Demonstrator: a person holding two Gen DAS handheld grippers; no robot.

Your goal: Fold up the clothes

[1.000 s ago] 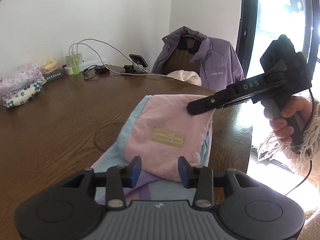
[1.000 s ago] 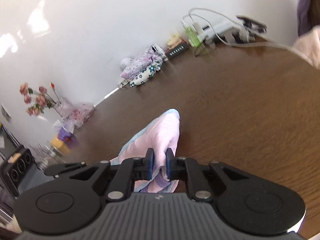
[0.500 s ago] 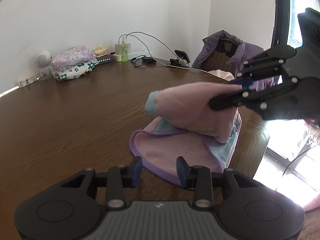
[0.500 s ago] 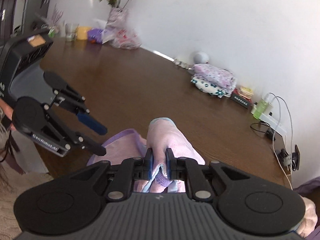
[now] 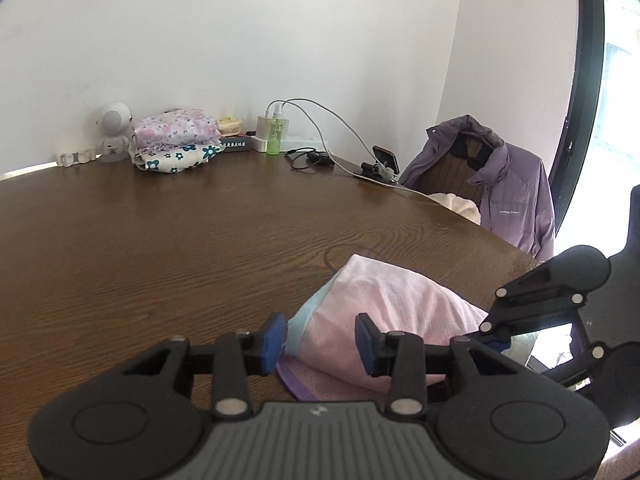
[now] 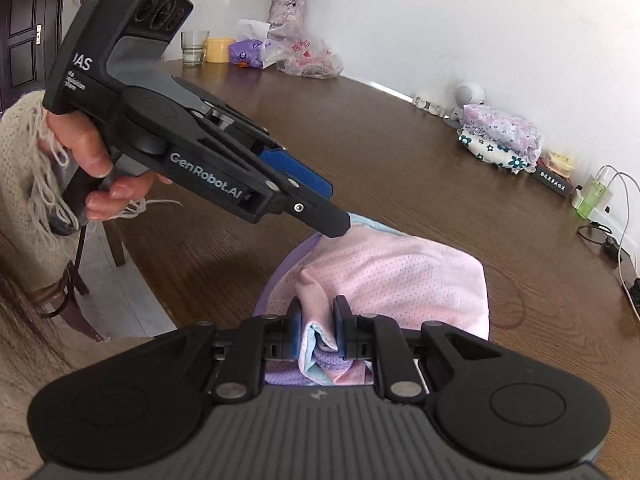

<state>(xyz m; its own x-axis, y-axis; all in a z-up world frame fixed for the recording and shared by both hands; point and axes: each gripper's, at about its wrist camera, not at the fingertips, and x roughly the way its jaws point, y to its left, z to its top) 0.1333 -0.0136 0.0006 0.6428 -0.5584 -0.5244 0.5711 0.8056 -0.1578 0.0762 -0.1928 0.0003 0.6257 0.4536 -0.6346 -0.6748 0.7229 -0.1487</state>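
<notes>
On the brown worktop (image 5: 160, 260), near its edge, lies the folded pink garment (image 6: 400, 268), its long side running away from the right tool (image 6: 317, 330). That tool pinches a bunched corner. Half a second ago the cloth hung lifted. The left tool (image 5: 320, 338) stays spread, holding nothing.

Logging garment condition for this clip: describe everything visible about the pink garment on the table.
The pink garment is a soft, finely dotted mesh-like fabric with light blue trim and a purple hem. It lies bunched and partly folded on the brown wooden table, near its edge. The right tongs are shut on a gathered fold of pink, blue and purple layers. The left tongs are open, with the blue edge between their pads; whether the pads touch it is unclear.
</notes>
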